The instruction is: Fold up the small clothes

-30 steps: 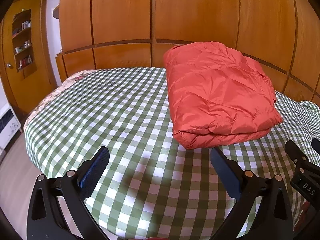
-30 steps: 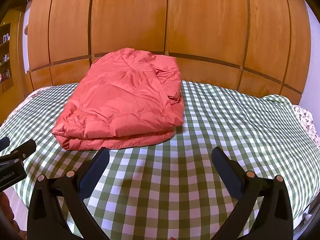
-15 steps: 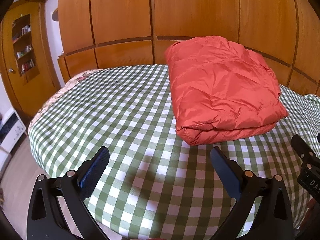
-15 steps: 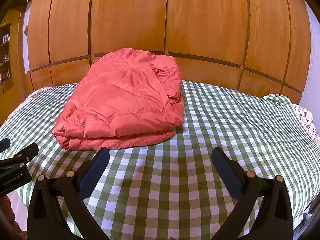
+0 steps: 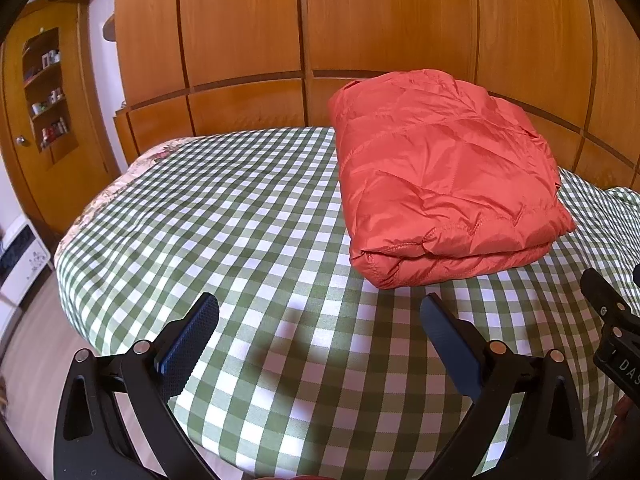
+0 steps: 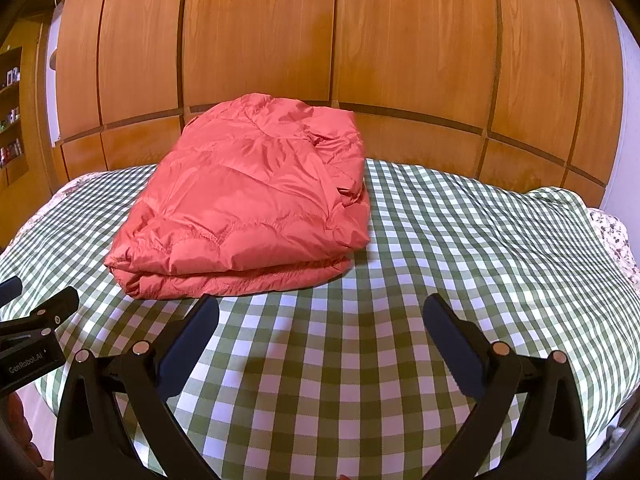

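A folded orange-red puffer jacket point(image 5: 440, 176) point(image 6: 256, 208) lies flat on a bed covered with a green-and-white checked cloth point(image 5: 224, 216) point(image 6: 460, 240). My left gripper point(image 5: 318, 312) is open above the cloth, short of the jacket's near left corner, holding nothing. My right gripper point(image 6: 320, 312) is open too, just in front of the jacket's folded near edge and empty. Each view catches the other gripper at its side edge: the right gripper point(image 5: 612, 320) and the left gripper point(image 6: 36, 328).
Wooden wardrobe panels point(image 5: 380, 32) point(image 6: 340, 40) stand right behind the bed. A wooden door with small shelves point(image 5: 44, 92) is at the left, a white appliance point(image 5: 20, 256) on the floor below it. The bed's rounded near edge drops to a wooden floor point(image 5: 36, 360).
My left gripper has pulled back and to the left, so the jacket sits farther right and away in its view. The right gripper has barely moved. Both stay open.
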The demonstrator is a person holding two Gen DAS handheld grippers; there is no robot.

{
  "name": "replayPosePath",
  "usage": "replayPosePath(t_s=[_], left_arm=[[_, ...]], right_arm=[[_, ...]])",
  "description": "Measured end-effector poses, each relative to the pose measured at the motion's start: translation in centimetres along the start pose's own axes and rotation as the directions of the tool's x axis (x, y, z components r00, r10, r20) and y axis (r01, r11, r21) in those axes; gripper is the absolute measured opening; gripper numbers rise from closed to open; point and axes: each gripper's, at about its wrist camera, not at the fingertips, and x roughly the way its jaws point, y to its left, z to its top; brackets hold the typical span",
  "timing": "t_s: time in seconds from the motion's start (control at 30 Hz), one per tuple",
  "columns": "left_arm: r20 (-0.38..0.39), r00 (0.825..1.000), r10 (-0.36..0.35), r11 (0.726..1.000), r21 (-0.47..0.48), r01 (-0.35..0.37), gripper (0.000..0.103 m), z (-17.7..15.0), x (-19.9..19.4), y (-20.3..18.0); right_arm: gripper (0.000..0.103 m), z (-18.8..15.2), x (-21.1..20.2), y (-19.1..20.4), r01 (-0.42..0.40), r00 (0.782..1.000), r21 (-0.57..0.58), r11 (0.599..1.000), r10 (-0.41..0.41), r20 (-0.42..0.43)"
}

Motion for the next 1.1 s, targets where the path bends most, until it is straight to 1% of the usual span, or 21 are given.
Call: replayPosePath(t_s=[0.17, 0.43, 0.57, 0.7, 0.8, 0.87, 0.97, 1.07, 1.1], left_arm=[[0.000, 1.000, -0.003, 1.000, 0.003, 0.003, 0.100, 0.0, 0.0, 0.0], [0.006, 0.999, -0.036, 0.999, 0.020, 0.036, 0.100, -0.1, -0.1, -0.4], [-0.015, 0.999, -0.048, 0.999, 0.025, 0.048, 0.100, -0.1, 0.1, -0.4], [-0.026, 0.999, -0.029, 1.000, 0.011, 0.029, 0.100, -0.3, 0.4, -0.3], [-0.047, 0.998, -0.038, 0.999, 0.007, 0.039, 0.100, -0.4, 0.8, -0.2], [-0.066, 0.997, -0.041, 0.999, 0.005, 0.041, 0.100, -0.4, 1.2, -0.1], [-0.118, 0.992, -0.054, 0.999, -0.002, 0.054, 0.100, -0.3, 2.2, 0.2], [-0.139, 0.989, -0.050, 0.999, -0.020, 0.048, 0.100, -0.2, 3.1, 0.9], [-0.157, 0.986, -0.060, 0.998, -0.031, 0.056, 0.100, 0.0, 3.6, 1.4]], right_arm=[[0.101, 0.0, 0.0, -0.1, 0.000, 1.000, 0.001, 1.000, 0.000, 0.001], [0.101, -0.1, 0.2, 0.1, -0.004, 1.000, 0.001, 1.000, 0.004, -0.008], [0.101, -0.2, 0.3, 0.2, -0.005, 1.000, 0.003, 1.000, 0.005, -0.012], [0.101, -0.4, 0.7, 0.0, -0.006, 1.000, 0.011, 1.000, 0.006, -0.025], [0.101, -0.5, 1.0, -0.2, -0.004, 0.999, 0.017, 1.000, 0.005, -0.036], [0.101, -0.6, 1.3, -0.6, 0.000, 0.999, 0.021, 1.000, 0.001, -0.043], [0.101, -0.5, 2.3, -1.7, 0.005, 0.997, 0.049, 0.999, -0.001, -0.071], [0.101, 0.1, 4.6, -4.1, 0.042, 0.992, 0.080, 0.996, -0.032, -0.124], [0.101, 0.5, 6.0, -5.8, 0.070, 0.988, 0.086, 0.994, -0.057, -0.146]])
